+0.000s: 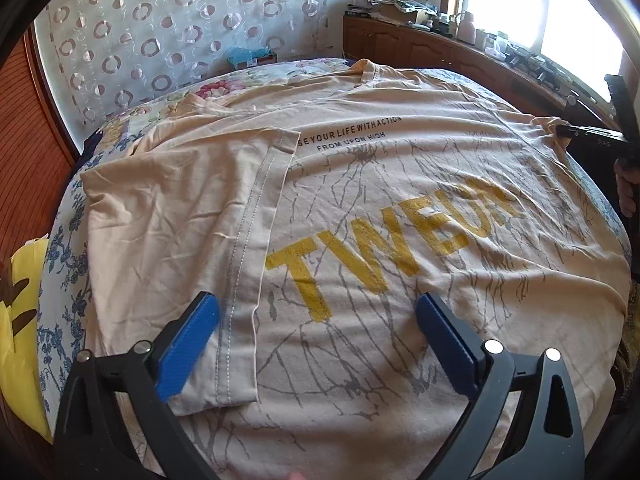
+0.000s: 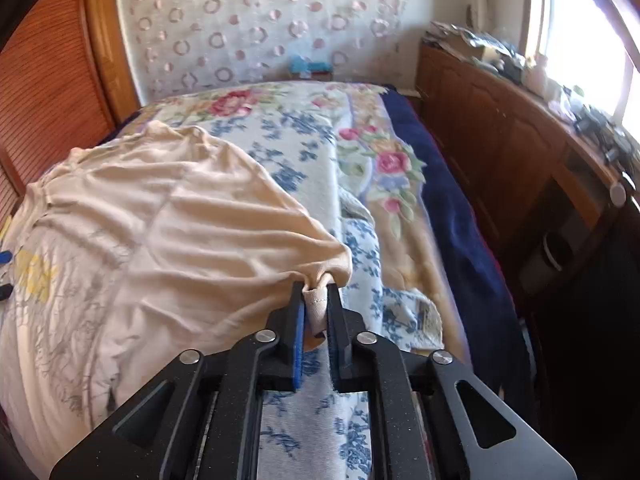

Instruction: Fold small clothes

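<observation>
A beige T-shirt (image 1: 380, 208) with yellow letters and grey branch print lies spread on the bed. Its left sleeve (image 1: 192, 216) is folded in over the chest. My left gripper (image 1: 318, 312) hangs just above the shirt's lower part, jaws wide open, nothing between the blue pads (image 1: 188, 344). My right gripper (image 2: 316, 294) is shut on the hem of the T-shirt's other sleeve (image 2: 318, 300), pinching a bunch of cloth at the shirt's right edge, and the T-shirt (image 2: 168, 232) is pulled into ridges toward it. The right gripper (image 1: 580, 132) also shows at the far right of the left wrist view.
A floral bedspread (image 2: 304, 136) with a navy border (image 2: 448, 216) covers the bed. A wooden cabinet (image 2: 500, 128) with clutter on top runs along the right under a bright window. A yellow cushion (image 1: 20, 320) lies at the left edge. A patterned curtain (image 1: 160, 20) hangs behind.
</observation>
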`<state>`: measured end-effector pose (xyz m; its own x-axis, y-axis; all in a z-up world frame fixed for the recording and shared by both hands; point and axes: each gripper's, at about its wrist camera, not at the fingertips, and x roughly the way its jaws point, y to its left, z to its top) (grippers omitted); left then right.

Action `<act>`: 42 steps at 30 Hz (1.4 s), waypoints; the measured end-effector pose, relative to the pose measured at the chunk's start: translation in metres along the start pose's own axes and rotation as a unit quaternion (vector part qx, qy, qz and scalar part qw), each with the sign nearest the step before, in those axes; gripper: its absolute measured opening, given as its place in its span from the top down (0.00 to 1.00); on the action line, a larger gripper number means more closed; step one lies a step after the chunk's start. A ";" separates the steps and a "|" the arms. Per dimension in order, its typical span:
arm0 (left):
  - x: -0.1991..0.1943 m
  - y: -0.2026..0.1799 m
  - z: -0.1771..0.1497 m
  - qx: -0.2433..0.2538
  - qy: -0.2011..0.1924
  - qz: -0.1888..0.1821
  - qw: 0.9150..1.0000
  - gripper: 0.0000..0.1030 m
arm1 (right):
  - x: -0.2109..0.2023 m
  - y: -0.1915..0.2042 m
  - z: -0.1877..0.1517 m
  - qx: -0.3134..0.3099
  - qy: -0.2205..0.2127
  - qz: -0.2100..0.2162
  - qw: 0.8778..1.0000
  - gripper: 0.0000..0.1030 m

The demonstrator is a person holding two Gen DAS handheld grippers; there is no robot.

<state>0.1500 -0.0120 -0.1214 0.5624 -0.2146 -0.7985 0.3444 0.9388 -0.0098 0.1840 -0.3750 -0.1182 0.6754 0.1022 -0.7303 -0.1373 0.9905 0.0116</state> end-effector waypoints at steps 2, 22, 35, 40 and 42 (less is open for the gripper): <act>0.001 0.001 0.000 0.000 0.001 0.000 1.000 0.00 | -0.008 0.010 0.005 -0.019 -0.013 0.006 1.000 0.97; 0.001 0.002 0.000 0.000 0.001 0.000 1.000 0.00 | -0.006 0.209 0.069 -0.144 -0.044 0.151 0.977 0.66; 0.001 0.002 0.000 0.000 0.001 0.000 1.000 0.00 | -0.001 0.145 -0.016 -0.090 0.033 0.110 0.989 0.66; 0.001 0.002 0.000 0.000 0.001 0.000 1.000 0.00 | -0.005 0.160 -0.033 -0.108 0.029 0.103 0.988 0.80; 0.001 0.002 0.000 0.000 0.001 0.000 1.000 0.00 | -0.009 0.167 -0.035 -0.117 0.019 0.101 0.988 0.84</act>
<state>0.1512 -0.0105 -0.1222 0.5614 -0.2149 -0.7992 0.3445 0.9387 -0.0105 0.1298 -0.2139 -0.1331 0.5910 0.2870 -0.7539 -0.4324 0.9017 0.0042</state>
